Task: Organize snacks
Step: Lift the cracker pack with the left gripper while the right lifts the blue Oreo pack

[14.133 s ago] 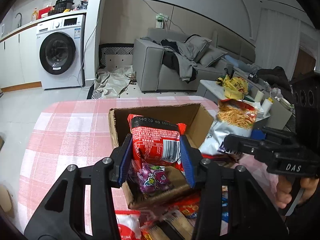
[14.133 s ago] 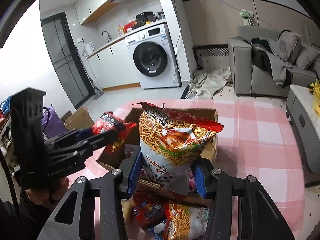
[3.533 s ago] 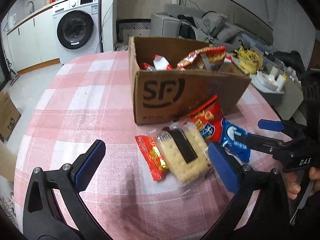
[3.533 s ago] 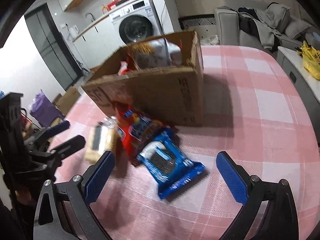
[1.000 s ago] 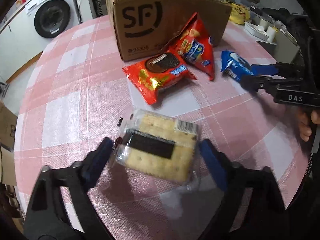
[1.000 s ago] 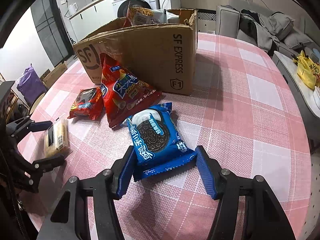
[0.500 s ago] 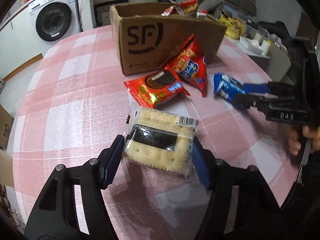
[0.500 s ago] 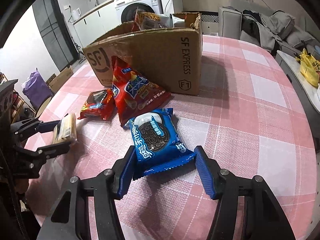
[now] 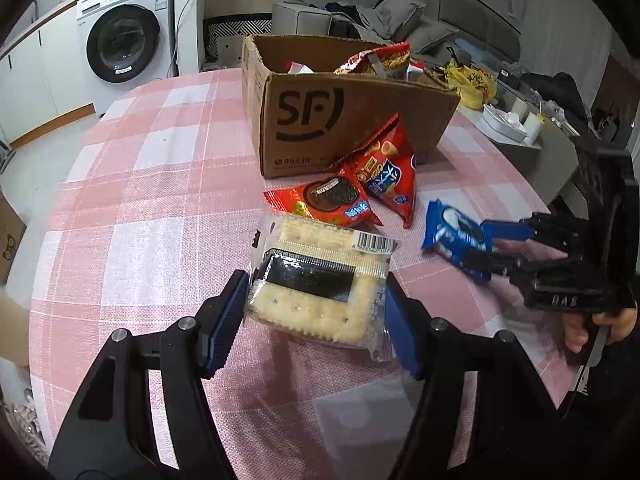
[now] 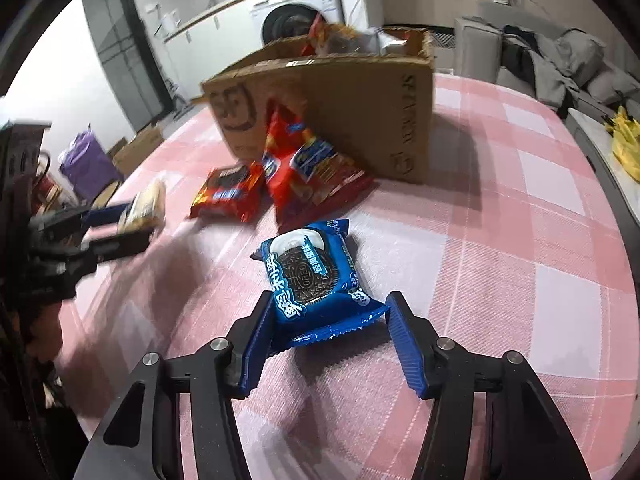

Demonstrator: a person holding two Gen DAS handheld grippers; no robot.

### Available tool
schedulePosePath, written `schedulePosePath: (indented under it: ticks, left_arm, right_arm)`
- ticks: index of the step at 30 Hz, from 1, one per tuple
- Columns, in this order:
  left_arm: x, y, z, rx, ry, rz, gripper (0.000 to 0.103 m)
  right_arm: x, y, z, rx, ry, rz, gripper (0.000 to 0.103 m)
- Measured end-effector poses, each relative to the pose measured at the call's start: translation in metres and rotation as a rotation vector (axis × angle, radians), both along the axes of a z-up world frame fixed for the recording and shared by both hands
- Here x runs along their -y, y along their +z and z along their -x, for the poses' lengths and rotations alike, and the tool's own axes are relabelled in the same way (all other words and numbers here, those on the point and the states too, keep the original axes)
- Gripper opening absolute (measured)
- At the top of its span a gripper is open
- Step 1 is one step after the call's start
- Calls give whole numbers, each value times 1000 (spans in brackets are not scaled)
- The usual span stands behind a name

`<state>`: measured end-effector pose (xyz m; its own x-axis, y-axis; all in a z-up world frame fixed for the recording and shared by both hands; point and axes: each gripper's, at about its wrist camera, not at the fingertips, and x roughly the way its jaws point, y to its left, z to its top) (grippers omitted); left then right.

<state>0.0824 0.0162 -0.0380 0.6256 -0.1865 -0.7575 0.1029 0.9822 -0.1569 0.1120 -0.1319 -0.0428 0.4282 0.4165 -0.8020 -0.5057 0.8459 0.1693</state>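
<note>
Pink checked table [image 9: 160, 208] holds the brown cardboard box [image 9: 344, 120], already stuffed with snack bags. 2 red packs lean or lie in front of it: the red chip bag [image 9: 384, 172] and the red cookie pack [image 9: 324, 200]. The left gripper [image 9: 316, 316] is clamped on the cracker pack [image 9: 316, 280], which was flat on the cloth a second ago and is now lifted. The right gripper [image 10: 328, 332] has just been closing and now pinches the blue cookie pack [image 10: 316, 276]. I think both packs go to the box next.
</note>
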Motion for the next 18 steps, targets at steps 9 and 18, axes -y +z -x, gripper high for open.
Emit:
schedulePosePath:
  ticks: [9, 18]
  left_arm:
    - [1, -4, 1, -4, -3, 11, 63]
    - [0, -2, -3, 0, 7, 10, 63]
  right_arm:
    - [-11, 2, 14, 39, 41, 42, 61]
    - [-29, 0, 2, 53, 96, 51, 67]
